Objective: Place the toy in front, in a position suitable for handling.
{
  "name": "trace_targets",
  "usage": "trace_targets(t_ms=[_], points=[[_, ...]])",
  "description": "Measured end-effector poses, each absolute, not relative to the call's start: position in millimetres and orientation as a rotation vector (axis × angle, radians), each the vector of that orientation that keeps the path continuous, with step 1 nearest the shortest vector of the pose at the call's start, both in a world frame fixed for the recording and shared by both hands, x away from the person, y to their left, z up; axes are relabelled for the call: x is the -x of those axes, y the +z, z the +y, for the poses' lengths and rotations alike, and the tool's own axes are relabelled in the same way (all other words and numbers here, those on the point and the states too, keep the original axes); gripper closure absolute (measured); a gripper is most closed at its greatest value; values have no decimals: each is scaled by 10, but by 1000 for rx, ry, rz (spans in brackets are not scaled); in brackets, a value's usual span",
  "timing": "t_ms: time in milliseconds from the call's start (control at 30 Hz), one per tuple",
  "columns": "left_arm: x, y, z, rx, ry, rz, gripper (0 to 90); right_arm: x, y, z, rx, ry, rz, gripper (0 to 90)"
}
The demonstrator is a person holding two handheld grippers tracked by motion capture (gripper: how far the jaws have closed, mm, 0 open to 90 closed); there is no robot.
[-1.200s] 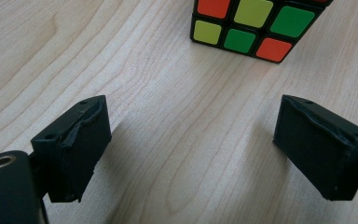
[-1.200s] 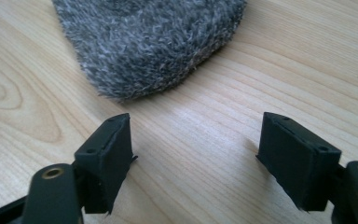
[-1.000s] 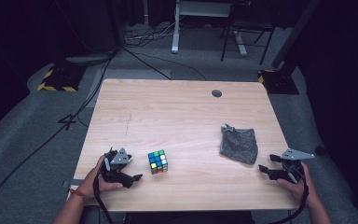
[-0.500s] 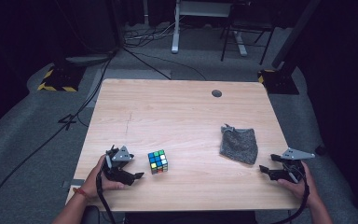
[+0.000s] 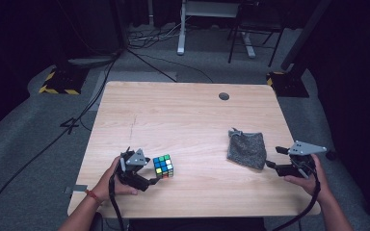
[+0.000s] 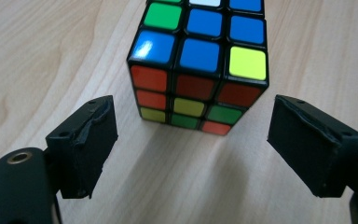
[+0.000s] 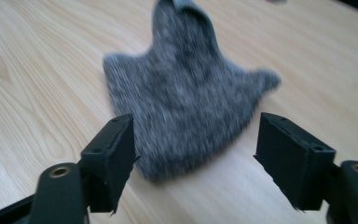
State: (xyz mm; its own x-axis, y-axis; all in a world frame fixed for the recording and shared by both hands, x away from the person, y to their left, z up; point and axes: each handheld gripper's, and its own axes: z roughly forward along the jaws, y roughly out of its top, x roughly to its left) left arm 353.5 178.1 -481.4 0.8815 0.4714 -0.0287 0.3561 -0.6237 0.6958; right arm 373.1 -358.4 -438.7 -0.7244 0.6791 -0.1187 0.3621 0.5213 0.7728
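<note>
Left gripper (image 5: 150, 174) is sitting low on the worktop (image 5: 183, 120) near its front-left edge, fingers (image 6: 86, 144) spread wide and released, gripping nothing. Puzzle cube (image 5: 163, 165) is resting flat on the worktop just beyond the fingertips, apart from both fingers, top face mostly blue in the left gripper view. Grey knit pouch (image 5: 246, 148) is lying flat toward the right side, well apart from the cube. Right gripper (image 5: 273, 158) is hovering just beside the pouch's near-right edge, fingers (image 7: 109, 161) released and wide, pouch lying beyond them, blurred in the right gripper view.
</note>
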Motion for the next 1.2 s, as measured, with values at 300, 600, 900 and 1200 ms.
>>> trace_targets(t_ms=[300,600,900,1200], points=[[-3632,-4845,1618,-2293,229,547,165,-4020,-4418,-3094,-729,969,2483,294],[-3643,-4912,1567,-2276,181,539,186,-4314,-4727,-2988,-812,867,2552,303],[-3736,-4967,1549,-2279,152,582,205,-4425,-4918,-3112,-931,978,2528,316],[-3784,-4997,1508,-2281,113,541,260,-4364,-4930,-3149,-935,1005,2506,448]])
